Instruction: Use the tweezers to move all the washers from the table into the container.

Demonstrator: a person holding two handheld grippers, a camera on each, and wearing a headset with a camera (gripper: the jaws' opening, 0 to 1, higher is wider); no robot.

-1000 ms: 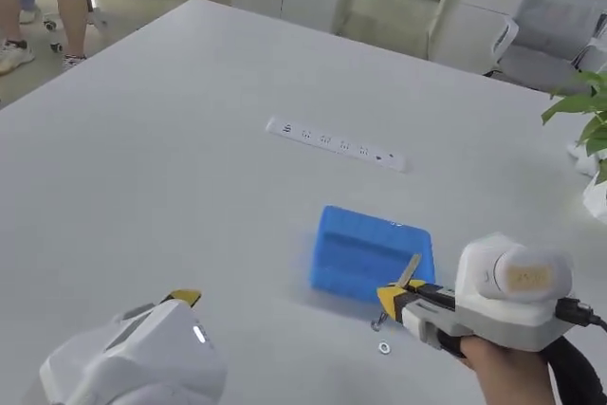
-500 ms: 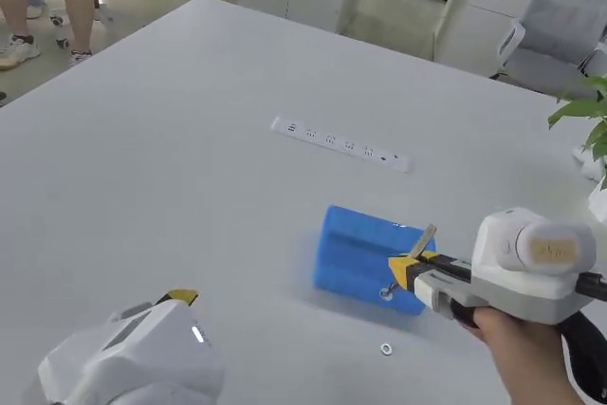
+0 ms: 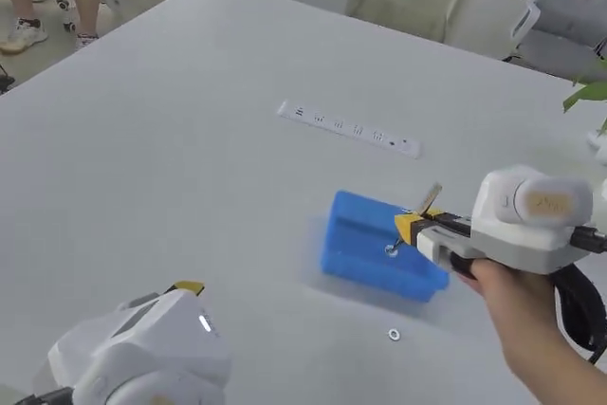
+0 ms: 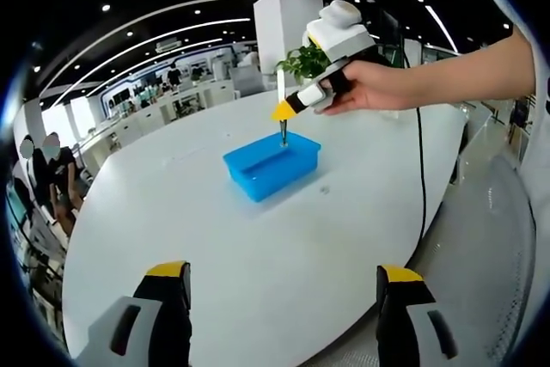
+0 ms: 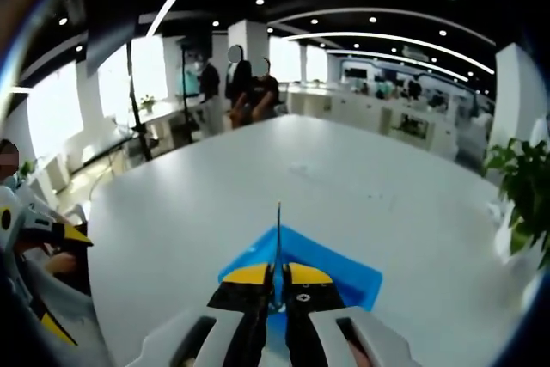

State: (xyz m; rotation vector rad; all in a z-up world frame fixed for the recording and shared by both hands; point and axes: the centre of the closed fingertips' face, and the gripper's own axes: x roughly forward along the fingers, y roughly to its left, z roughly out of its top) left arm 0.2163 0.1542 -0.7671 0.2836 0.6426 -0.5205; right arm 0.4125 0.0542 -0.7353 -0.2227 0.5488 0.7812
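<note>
The right gripper (image 3: pixel 410 227) has its jaws clamped on the tweezers (image 3: pixel 429 200). Their tip holds a washer (image 3: pixel 392 250) above the blue container (image 3: pixel 375 277), which sits toward the table's (image 3: pixel 190 139) near edge. A second washer (image 3: pixel 394 334) lies on the table just in front of the container. The left gripper (image 4: pixel 284 273) hovers by the near edge, jaws spread wide and holding nothing.

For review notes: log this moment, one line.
right gripper: shut on tweezers, held washer above container; left gripper: open; loose washer on table
</note>
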